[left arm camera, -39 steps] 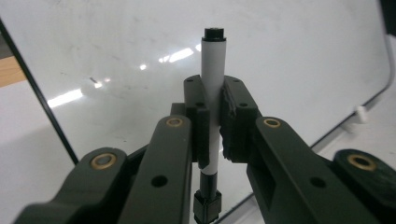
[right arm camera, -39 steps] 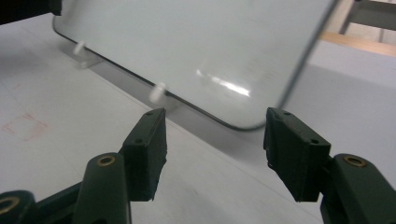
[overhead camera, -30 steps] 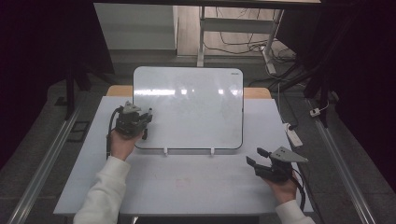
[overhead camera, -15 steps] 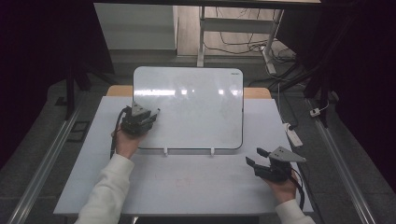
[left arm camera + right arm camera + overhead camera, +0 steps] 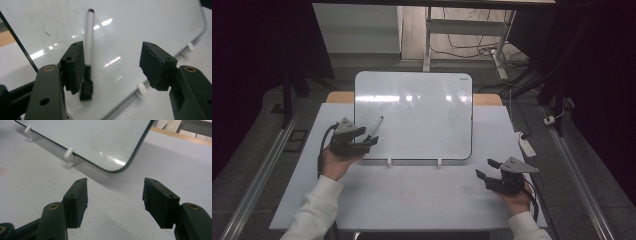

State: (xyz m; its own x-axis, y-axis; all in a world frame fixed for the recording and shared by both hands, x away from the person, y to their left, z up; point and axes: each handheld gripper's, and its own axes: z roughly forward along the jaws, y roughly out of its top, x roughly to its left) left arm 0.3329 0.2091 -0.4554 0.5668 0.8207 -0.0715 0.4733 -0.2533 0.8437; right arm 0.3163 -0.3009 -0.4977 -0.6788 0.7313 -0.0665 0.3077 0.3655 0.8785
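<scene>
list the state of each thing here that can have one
left tool: open, marker beside one jaw, not gripped
right tool: open, empty, above the table
marker: capped, lying flat on the whiteboard
whiteboard: wiped blank, propped in two white clips

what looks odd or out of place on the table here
Little stands out. A marker lies loose on the whiteboard near its left edge, just ahead of the open left gripper. The board carries faint smudges and no writing. The right gripper is open over bare table.
</scene>
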